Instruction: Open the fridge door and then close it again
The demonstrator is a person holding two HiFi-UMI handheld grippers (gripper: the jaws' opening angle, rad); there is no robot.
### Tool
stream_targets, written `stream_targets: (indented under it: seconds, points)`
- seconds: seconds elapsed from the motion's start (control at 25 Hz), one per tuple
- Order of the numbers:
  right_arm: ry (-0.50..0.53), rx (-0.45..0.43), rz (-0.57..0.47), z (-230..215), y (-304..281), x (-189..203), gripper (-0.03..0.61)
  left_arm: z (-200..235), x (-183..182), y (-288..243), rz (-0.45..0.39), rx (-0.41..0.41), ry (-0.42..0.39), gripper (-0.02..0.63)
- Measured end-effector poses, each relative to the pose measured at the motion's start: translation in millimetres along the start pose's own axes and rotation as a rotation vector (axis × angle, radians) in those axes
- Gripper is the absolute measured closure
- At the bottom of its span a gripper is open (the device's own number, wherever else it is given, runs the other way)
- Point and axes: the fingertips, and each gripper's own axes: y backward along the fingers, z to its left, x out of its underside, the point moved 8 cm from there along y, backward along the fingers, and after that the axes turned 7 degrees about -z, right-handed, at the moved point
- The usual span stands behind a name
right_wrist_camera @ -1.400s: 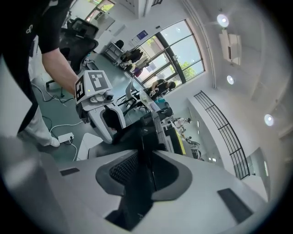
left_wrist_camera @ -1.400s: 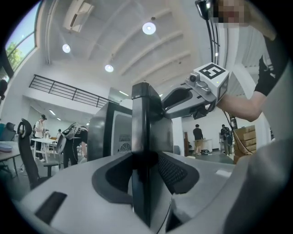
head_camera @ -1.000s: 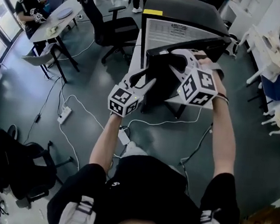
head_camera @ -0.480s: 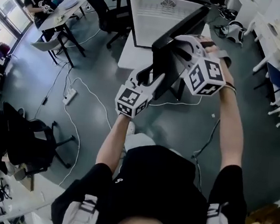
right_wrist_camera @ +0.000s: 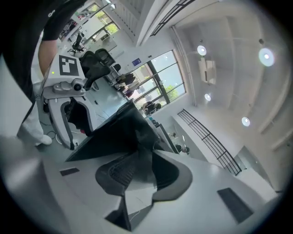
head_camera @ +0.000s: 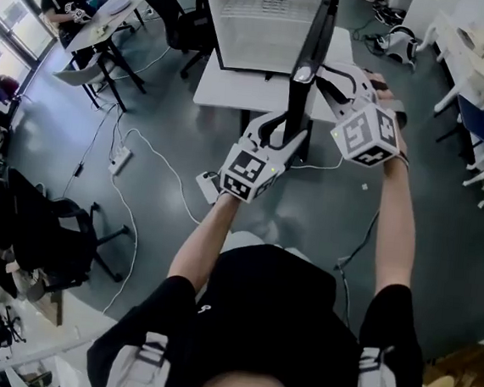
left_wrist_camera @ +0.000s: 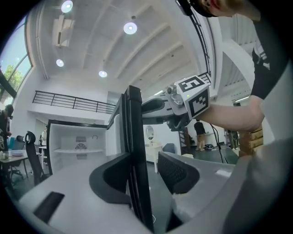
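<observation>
With the fridge door (head_camera: 312,42) swung open from the fridge (head_camera: 258,24), my right gripper (head_camera: 326,76) pinches its edge while my left gripper (head_camera: 283,137) straddles it unclamped, so I'd follow the hinge arc without twisting.

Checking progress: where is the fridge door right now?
Head view, top centre: the fridge door stands edge-on, just right of the open fridge, with the left gripper and right gripper astride its edge.

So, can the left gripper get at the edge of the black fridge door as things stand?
Probably yes: the black fridge door stands edge-on between the left gripper's open jaws, against one pad, and nothing blocks it.
</observation>
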Motion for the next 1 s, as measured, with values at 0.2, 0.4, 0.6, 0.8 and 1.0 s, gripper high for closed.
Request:
stream_targets:
  seconds: [0.2, 0.4, 0.6, 0.8, 1.0]
  points:
    - [-0.191, 0.094, -0.022, 6.9, 25.0, 22.6, 0.574, -26.7, 0.1, -17.4, -0.002, 0.059, 0.009, 0.441]
    - [-0.363, 0.201, -0.05, 6.0, 34.5, 32.1, 0.584, -34.8, -5.7, -27.1, -0.006, 0.057, 0.036, 0.442]
    - [-0.696, 0.43, -0.099, 29.2, 46.3, 40.3, 0.584, -28.4, -19.0, -12.0, -0.064, 0.011, 0.121, 0.445]
    - [-1.135, 0.693, -0.142, 94.1, 68.9, 51.9, 0.584, -2.6, -17.8, 36.9, -0.098, -0.149, 0.221, 0.553]
    - [-1.195, 0.662, -0.075, 150.3, 79.7, 39.9, 0.584, 2.3, -4.3, 74.2, -0.056, -0.232, 0.243, 0.615]
